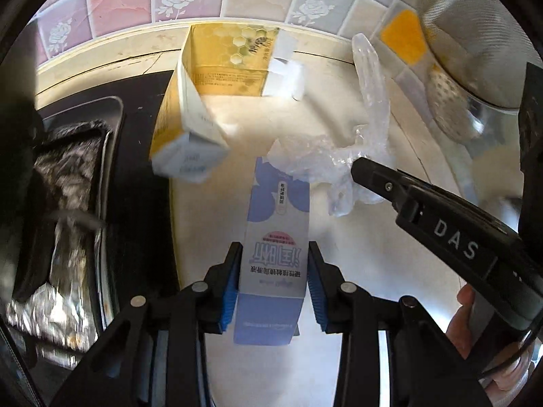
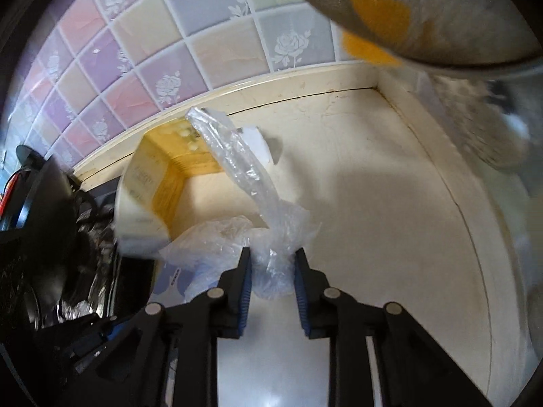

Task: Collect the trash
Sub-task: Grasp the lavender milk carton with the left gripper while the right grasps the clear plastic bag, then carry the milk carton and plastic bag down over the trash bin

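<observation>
My left gripper (image 1: pixel 275 247) is shut on a slim pale-blue and white carton (image 1: pixel 276 237), its blue pads pressed on both long sides. A crumpled clear plastic bag (image 1: pixel 325 159) lies across the carton's far end, one strip of it sticking up. My right gripper (image 2: pixel 273 254) is shut on that clear plastic bag (image 2: pixel 271 247), bunched between its pads; the same gripper shows from the side in the left wrist view (image 1: pixel 354 169). A yellow and white box (image 1: pixel 217 81), torn open and tipped over, lies behind on the cream counter (image 2: pixel 373 220).
A black stove with foil lining (image 1: pixel 68 220) fills the left. A metal mesh strainer (image 1: pixel 468 34) and a shiny pot stand at the right. Pastel rose tiles (image 2: pixel 169 68) back the counter. A person's hand (image 1: pixel 461 322) shows low at the right.
</observation>
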### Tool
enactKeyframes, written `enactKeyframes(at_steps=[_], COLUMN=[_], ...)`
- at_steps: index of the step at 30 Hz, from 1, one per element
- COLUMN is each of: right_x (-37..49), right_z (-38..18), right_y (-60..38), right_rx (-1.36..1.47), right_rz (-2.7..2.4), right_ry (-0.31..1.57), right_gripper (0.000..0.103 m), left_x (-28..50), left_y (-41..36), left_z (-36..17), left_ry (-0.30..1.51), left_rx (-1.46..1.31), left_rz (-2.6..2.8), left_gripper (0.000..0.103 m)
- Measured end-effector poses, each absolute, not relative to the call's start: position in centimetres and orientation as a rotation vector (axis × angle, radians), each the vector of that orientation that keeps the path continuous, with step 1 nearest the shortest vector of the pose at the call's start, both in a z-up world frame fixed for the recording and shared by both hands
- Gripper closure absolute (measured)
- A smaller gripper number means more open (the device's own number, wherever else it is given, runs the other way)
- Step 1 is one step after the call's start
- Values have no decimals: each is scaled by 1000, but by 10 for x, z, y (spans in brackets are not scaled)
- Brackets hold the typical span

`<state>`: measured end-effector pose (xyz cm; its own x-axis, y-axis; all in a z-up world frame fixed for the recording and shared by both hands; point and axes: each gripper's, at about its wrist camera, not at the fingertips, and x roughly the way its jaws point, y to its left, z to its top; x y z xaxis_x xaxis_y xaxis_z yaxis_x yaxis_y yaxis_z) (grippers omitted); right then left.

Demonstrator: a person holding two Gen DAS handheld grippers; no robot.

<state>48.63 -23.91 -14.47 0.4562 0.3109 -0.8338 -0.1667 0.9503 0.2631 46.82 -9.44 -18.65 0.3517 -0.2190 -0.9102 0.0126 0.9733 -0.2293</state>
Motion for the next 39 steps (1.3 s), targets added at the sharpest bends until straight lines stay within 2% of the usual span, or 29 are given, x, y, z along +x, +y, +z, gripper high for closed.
enactKeyframes(at_steps=[22,31,39], right_x=[247,133,58], right_z=[-66,-85,-130], right_y=[-272,-257,-247], right_rx=[249,302,355], right_rz=[175,-1,-112], right_ry=[944,977,1073], right_gripper=[81,81,81], left_x=[259,167,114], left_y=[-95,-72,-55], left_z=[-105,-120,-157], left_ry=[1135,1196,1276], left_rx=[2,142,222], left_rz=[-405,-602,-715], left_gripper=[68,68,68])
